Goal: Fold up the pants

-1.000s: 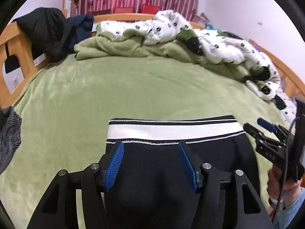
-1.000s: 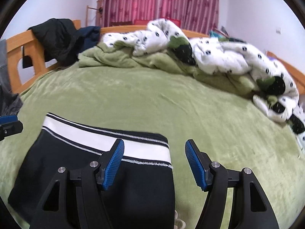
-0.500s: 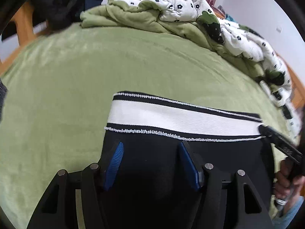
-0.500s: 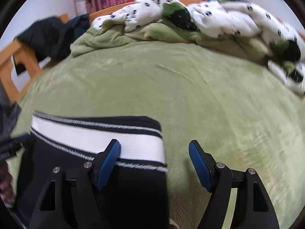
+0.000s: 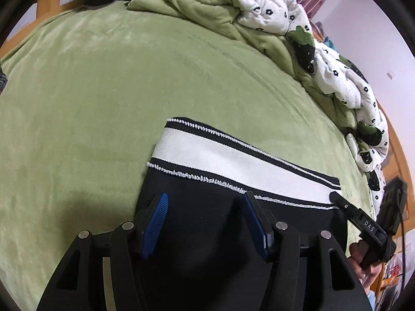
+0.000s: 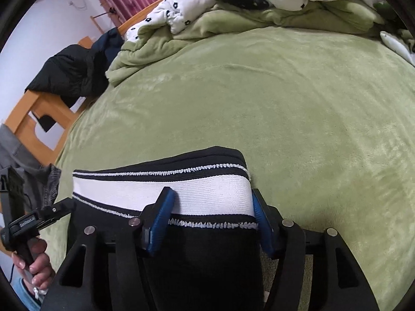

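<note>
The black pants [image 5: 215, 233], with their white-striped waistband [image 5: 233, 160], are lying on the green bedspread [image 5: 103, 90], filling the lower centre of both wrist views. Compared with a second ago, both cameras are sitting much closer to the fabric and tilting down: the headboard and curtains are slipping off the top of the left view, and the waistband is looming larger.

The left gripper [image 5: 205, 223] is hovering with its blue pads spread over the dark cloth below the waistband, near the garment's left edge, gripping nothing.

The right gripper [image 6: 211, 217] has moved in furthest. A second ago only one pad overlapped the pants; now its parted pads are straddling the waistband's right-hand corner, one over the white stripe and one at the outer edge, not yet closed on it.

This reads as both hands descending to seize the waist end, probably so a fold can begin; the pinch itself is still to come.
</note>
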A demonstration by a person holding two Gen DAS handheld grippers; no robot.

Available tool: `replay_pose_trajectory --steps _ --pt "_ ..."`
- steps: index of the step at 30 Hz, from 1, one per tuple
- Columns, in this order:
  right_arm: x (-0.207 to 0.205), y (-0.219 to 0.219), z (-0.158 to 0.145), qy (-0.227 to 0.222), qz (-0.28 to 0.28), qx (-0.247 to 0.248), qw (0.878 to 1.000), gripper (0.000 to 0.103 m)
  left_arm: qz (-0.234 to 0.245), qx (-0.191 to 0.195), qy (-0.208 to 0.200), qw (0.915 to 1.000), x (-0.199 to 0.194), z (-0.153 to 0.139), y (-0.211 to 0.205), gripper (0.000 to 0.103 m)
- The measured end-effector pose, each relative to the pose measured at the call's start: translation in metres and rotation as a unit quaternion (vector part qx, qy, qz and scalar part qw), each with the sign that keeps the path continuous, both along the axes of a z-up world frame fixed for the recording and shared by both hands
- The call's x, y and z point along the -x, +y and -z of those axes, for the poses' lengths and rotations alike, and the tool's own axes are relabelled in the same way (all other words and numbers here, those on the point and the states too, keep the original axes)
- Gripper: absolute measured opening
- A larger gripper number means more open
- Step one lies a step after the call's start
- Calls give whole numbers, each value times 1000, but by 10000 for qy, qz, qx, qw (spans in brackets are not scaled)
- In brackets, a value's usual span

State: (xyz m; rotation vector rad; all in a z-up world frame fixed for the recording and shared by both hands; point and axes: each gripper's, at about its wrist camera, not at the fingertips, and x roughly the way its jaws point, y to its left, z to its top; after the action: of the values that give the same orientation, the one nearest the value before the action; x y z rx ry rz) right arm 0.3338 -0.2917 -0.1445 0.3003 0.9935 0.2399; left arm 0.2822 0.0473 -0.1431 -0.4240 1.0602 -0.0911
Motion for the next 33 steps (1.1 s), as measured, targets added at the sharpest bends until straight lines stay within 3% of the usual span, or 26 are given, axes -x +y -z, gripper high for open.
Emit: replay_pose_trajectory --steps 4,7,10,14,17,20,22,24,27,30,33 --pt "10 -5 -12 -326 196 50 9993 24 -56 -162 -67 9998 -3 -1 -3 56" --pt "17 -11 -25 -572 217 -102 9981 18 -73 -222 -135 9996 -2 -4 -3 56" --pt "22 -13 -34 -844 366 -113 9957 18 23 -228 -218 9995 -1 -9 -6 56" --pt "5 -4 -15 -519 442 416 9968 19 127 -309 -184 9993 -1 -8 -11 56" --pt "-3 -1 -8 -420 458 775 9951 30 187 -672 -206 9973 -1 -7 -17 57" --pt "6 5 -22 -800 603 1305 9864 31 192 -941 -395 9946 3 -16 -24 57" --pt "19 8 -40 -1352 794 1603 9745 32 196 -1034 -676 9921 6 -25 -28 57" --pt "25 10 -49 -1543 702 1422 9752 38 205 -1174 -838 9893 6 -31 -32 57" --pt "24 18 -45 -1432 380 1046 9834 38 174 -1164 -818 9897 2 -31 -35 57" --pt "17 39 -27 -1132 -21 1435 9832 38 169 -1100 -620 9918 -2 -22 -35 57" --pt "13 53 -16 -1065 -105 1939 9752 38 140 -1331 -344 9904 -5 -6 -39 56"
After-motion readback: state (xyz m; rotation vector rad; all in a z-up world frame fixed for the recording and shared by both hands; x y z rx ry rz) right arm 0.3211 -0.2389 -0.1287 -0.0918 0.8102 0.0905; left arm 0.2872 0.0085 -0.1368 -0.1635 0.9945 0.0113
